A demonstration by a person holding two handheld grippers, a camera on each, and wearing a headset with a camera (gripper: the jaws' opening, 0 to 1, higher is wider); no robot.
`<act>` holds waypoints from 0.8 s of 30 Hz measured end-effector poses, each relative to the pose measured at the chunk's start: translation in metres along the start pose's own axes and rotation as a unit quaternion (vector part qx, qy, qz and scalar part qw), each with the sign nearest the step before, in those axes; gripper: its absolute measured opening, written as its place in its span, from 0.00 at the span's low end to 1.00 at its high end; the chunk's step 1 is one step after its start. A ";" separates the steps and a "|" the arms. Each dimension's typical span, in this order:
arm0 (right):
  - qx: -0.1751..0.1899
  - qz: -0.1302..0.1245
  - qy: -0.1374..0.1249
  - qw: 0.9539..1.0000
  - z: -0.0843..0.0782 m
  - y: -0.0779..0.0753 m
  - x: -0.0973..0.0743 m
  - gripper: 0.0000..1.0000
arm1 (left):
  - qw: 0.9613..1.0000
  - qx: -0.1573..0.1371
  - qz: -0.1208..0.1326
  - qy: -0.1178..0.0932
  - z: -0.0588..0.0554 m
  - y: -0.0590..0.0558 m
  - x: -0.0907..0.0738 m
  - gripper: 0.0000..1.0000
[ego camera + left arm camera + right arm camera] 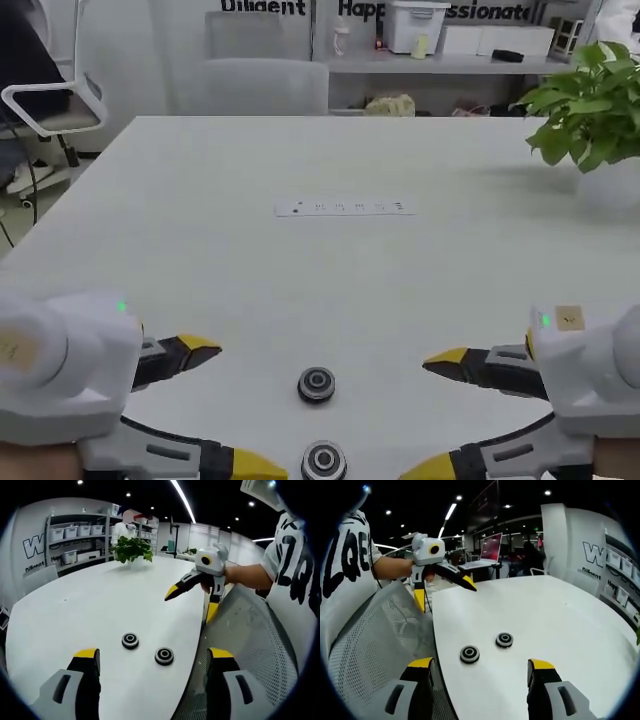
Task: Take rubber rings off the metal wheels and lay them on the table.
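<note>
Steadying one wheel before you pull is what this step calls for, since both grippers are released and hold nothing: your left gripper (238,408) and right gripper (425,415) face each other with jaws spread wide, and the two wheels lie on the table (340,150) in the gap between them. The near wheel (324,460) sits between the lower jaw tips of the two grippers, close to the table edge on your side. The far wheel (317,384) lies just beyond it, apart from it, roughly level with the upper tips. In each gripper view the near wheel lies just ahead, between that gripper's own jaw tips. Each wheel lies flat and shows a bright metal hub with a dark ring (156,656) around it, so by my reading no ring is off yet. Choose one wheel, pinch its body with one gripper, and work a jaw tip of the other under the rubber at the rim. I expect the rubber to cling and stretch, so peel it over one side rather than tug it straight off. These wheels look small and free to slide, so keep the near one from slipping off the edge.
</note>
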State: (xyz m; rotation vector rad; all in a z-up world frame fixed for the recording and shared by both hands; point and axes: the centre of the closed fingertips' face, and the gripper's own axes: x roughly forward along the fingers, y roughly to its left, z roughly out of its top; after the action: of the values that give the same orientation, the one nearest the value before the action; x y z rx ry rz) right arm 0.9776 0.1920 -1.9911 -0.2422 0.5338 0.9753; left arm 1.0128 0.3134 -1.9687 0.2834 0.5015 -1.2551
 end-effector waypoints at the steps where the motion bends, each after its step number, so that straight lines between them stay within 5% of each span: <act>1: 0.000 0.000 0.001 1.000 0.000 0.000 0.000 0.75 | 1.000 0.000 0.000 0.001 0.000 0.001 0.000 0.85; 24: -0.005 0.008 0.012 1.000 -0.005 0.003 0.007 0.75 | 1.000 -0.007 -0.010 -0.002 -0.002 -0.006 0.003 0.84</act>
State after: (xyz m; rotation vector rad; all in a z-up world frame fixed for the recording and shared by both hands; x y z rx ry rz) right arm 0.9767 0.1965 -1.9985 -0.2598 0.5527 0.9912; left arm 1.0070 0.3094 -1.9716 0.2638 0.5113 -1.2707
